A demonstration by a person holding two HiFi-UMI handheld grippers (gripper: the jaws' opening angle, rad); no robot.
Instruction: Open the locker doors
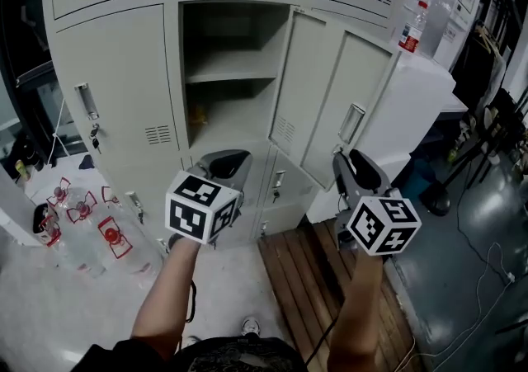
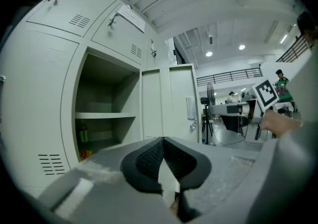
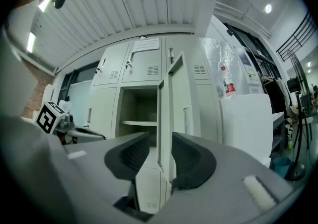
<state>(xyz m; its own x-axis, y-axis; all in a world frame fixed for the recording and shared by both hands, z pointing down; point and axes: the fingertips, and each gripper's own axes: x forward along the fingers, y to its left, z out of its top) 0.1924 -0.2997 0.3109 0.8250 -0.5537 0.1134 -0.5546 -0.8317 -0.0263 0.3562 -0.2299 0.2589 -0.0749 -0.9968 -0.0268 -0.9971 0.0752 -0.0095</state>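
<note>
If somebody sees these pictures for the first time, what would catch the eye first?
The open door in the middle of the grey lockers, swung to the right, reveals a shelf. In front of it, low in the head view, are the left gripper, jaws together, and the right gripper, jaws apart.

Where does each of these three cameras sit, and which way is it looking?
Head view: on the person's head, looking steeply down at the lockers; both forearms, left gripper and right gripper show.
Left gripper view: rides the left gripper, looking along its shut jaws into the open compartment.
Right gripper view: rides the right gripper, looking between its parted jaws at the open door's edge.
Shared: all three show the open compartment and open door.
</note>
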